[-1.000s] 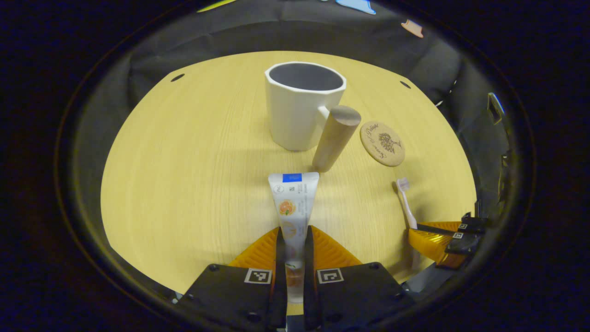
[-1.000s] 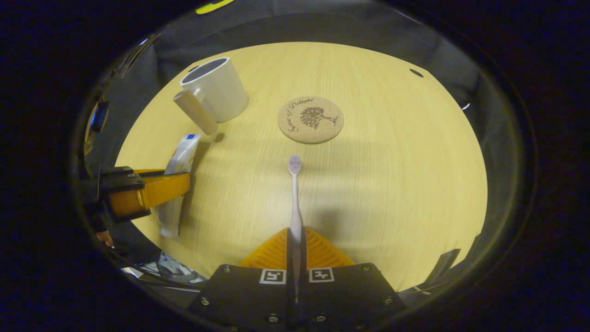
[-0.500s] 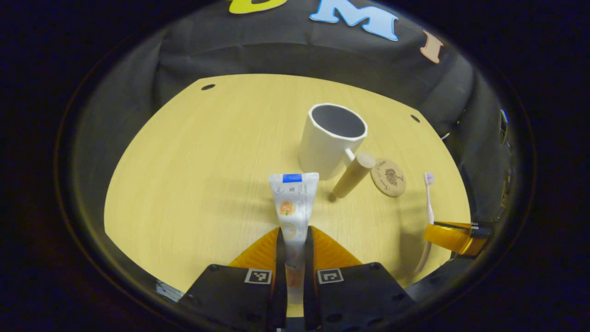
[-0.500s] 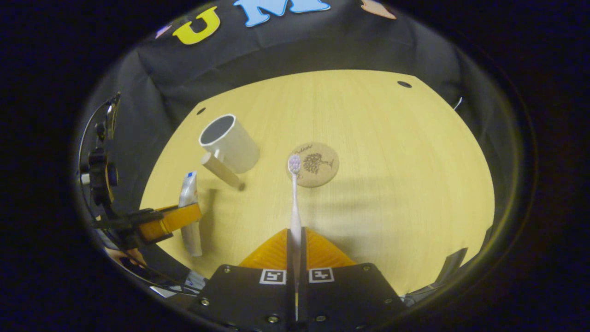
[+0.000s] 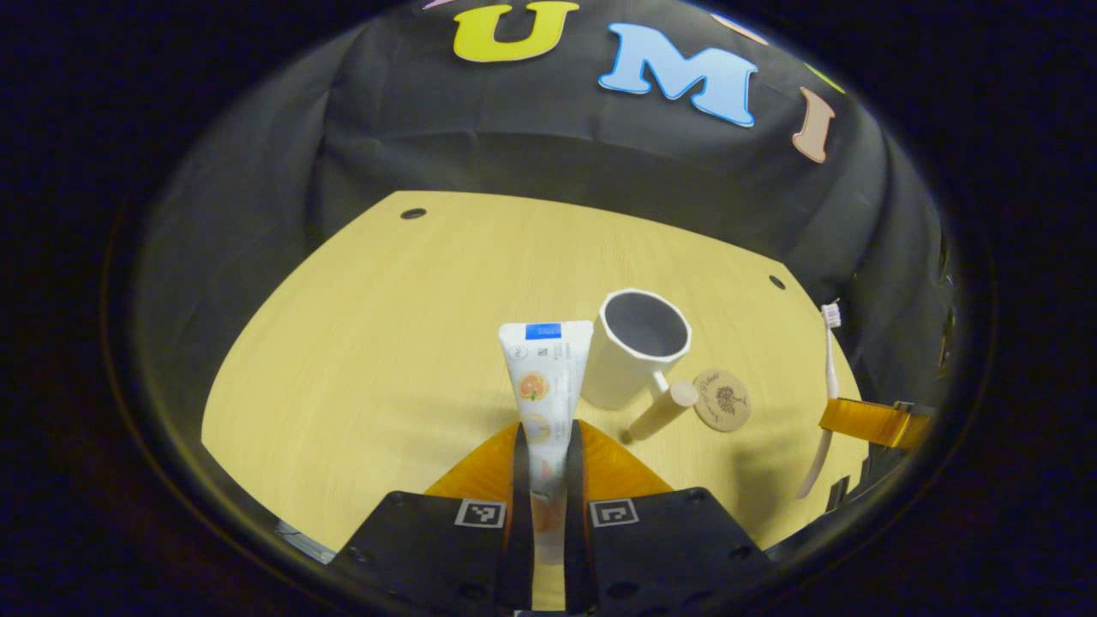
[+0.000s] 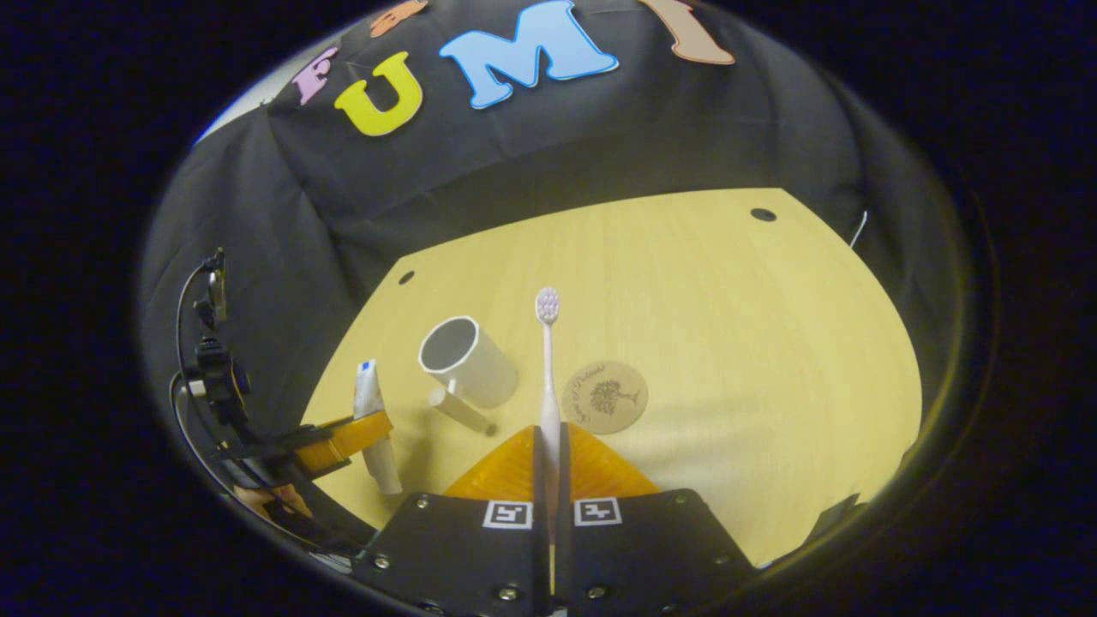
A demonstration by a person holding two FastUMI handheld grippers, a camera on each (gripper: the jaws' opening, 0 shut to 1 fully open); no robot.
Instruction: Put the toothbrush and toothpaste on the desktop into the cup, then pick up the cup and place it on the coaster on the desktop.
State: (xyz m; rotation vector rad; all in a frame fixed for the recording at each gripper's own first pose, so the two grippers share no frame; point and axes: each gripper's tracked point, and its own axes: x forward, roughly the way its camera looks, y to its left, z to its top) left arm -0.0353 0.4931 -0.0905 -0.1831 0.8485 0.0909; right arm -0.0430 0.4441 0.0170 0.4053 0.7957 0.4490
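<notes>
Gripping the toothpaste (image 5: pixel 545 386) by its lower end, the left gripper (image 5: pixel 542 467) has both fingers pressed flat against the tube, whose crimped end stands up and forward beyond the tips; the tube looks soft and light, so a hold near the firmer cap end, as here, should keep it from buckling, though a hard squeeze could dent it. Ahead of that tool and slightly to its right sits the cup (image 5: pixel 636 358), upright on the desktop (image 5: pixel 377 360), its mouth open and its inside empty as far as can be seen; its thick cylindrical handle (image 5: pixel 662 411) points toward the tool's right. Just beyond the handle lies the coaster (image 5: pixel 722 399), flat, bare and apart from the cup.

The right gripper (image 6: pixel 548 463) is closed narrowly on the toothbrush (image 6: pixel 547 368), clamping the lower handle with the bristle head pointing up and away from it; the brush is stiff, thin and light, probably slippery in a two-finger pinch, so it may swivel if tipped quickly. From this tool the cup (image 6: pixel 467 362) lies ahead to its left and the coaster (image 6: pixel 605 397) ahead just to its right; both carried items hang above the desktop, neither yet over the cup's mouth. The cup looks heavier and rigid; its handle seems the natural hold for the later lift.
</notes>
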